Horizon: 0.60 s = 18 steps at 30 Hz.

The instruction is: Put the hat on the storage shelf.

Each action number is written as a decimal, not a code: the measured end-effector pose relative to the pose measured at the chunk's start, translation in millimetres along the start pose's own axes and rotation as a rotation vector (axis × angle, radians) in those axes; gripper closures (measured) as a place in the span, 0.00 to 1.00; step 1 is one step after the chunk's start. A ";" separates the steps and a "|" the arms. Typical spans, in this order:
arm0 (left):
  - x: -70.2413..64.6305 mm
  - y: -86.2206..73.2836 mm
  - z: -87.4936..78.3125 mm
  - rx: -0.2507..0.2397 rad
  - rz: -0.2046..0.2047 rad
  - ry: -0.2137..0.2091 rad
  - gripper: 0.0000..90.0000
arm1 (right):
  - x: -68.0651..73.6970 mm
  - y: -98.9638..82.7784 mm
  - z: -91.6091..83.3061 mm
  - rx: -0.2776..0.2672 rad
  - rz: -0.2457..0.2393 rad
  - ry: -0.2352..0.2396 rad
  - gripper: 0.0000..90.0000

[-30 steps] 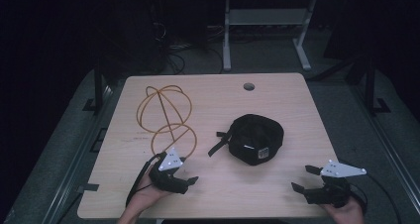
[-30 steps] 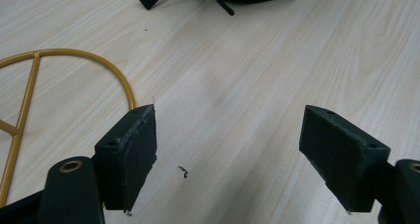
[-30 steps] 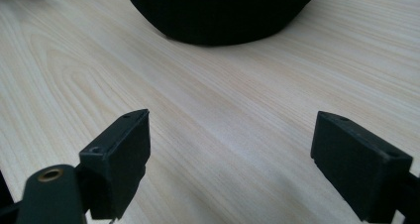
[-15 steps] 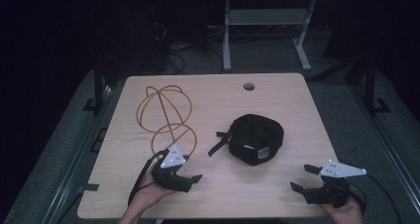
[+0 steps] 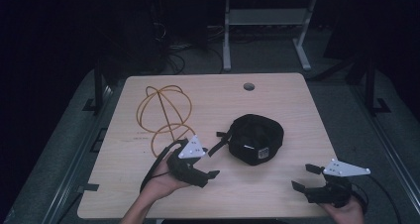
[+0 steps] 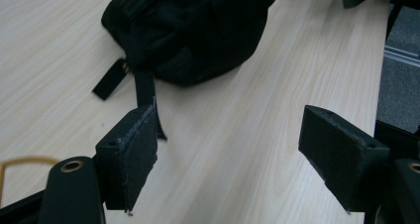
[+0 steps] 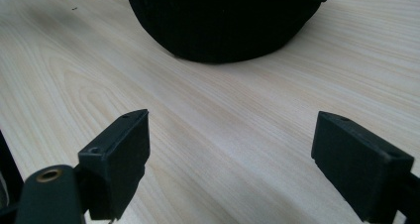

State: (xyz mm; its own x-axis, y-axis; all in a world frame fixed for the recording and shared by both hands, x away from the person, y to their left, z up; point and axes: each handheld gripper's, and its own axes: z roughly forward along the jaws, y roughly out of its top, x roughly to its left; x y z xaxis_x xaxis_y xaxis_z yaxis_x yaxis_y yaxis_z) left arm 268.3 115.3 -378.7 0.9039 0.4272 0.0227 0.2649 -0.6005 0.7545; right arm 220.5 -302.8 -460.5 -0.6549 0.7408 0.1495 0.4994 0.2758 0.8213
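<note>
- Cap [image 5: 257,139], black cloth and rounded, lies near the middle of the table [image 5: 297,115], between the two grippers and touching neither.
- Left gripper [image 6: 228,159] has its jaws spread wide over bare wood, gripping nothing; the cap's flat straps [image 6: 143,92] lie just ahead of it.
- Right gripper [image 7: 230,159] is likewise released, with the cap ahead of it and cut off at the top of its view.
- A pale label on the cap is too small to read.
- Orange wire [image 5: 166,112] loops sit left of the cap on the light wood-grain table.
</note>
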 end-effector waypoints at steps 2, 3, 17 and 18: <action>-1.4 7.1 2.3 0.004 0.034 -0.004 0.26 | 0.8 0.2 -0.3 -0.001 0.001 0.007 0.16; -2.1 10.6 3.9 0.003 0.046 -0.005 0.27 | 0.9 0.5 -0.3 -0.004 -0.003 0.011 0.16; 0.3 56.4 38.5 0.056 0.130 -0.079 0.28 | 3.5 2.8 -2.4 -0.022 0.000 0.031 0.16; 0.8 58.8 41.5 0.055 0.130 -0.082 0.28 | 3.5 2.8 -2.4 -0.019 0.000 0.031 0.16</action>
State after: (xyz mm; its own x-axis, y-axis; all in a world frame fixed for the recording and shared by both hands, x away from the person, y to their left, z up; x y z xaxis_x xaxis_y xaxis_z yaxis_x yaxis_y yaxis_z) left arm 298.6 52.3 -361.5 0.9555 0.2883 0.0620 0.1601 -0.6838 0.7119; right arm 218.2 -300.9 -456.3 -0.6722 0.7214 0.1665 0.4887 0.2634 0.8317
